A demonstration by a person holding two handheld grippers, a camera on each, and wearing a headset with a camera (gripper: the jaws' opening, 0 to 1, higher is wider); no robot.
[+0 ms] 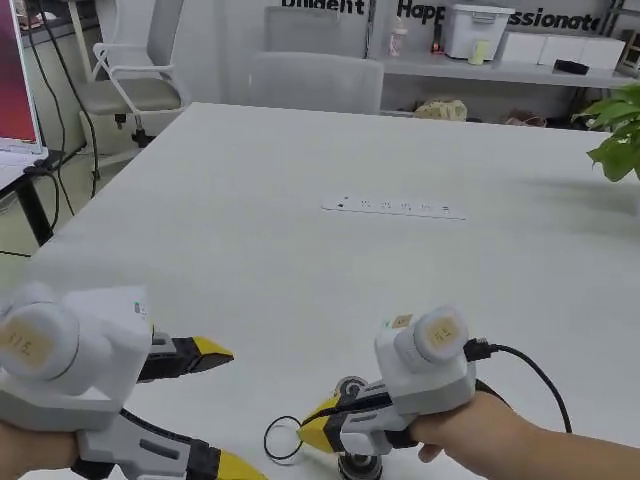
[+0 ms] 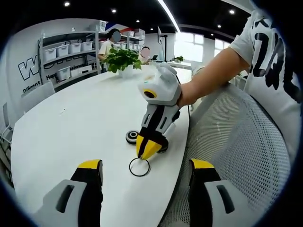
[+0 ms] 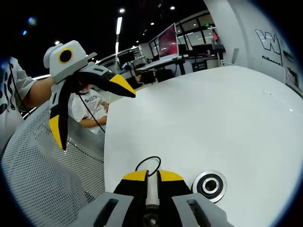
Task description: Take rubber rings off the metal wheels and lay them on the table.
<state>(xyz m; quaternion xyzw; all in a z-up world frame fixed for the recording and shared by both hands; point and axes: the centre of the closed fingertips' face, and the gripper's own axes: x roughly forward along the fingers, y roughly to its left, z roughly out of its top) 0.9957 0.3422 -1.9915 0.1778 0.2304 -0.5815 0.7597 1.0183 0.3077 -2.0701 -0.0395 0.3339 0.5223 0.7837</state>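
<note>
Power strip point(image 1: 394, 207) and plant point(image 1: 618, 130) well beyond the rubber ring point(image 1: 268, 438)

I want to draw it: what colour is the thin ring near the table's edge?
Black. The rubber ring shows best in the left gripper view, against the white table.

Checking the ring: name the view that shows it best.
Left gripper view: the ring shows as a whole loop at the right gripper's tips. Head view shows it small beside that gripper; right gripper view shows an arc beyond its own jaws.
</note>
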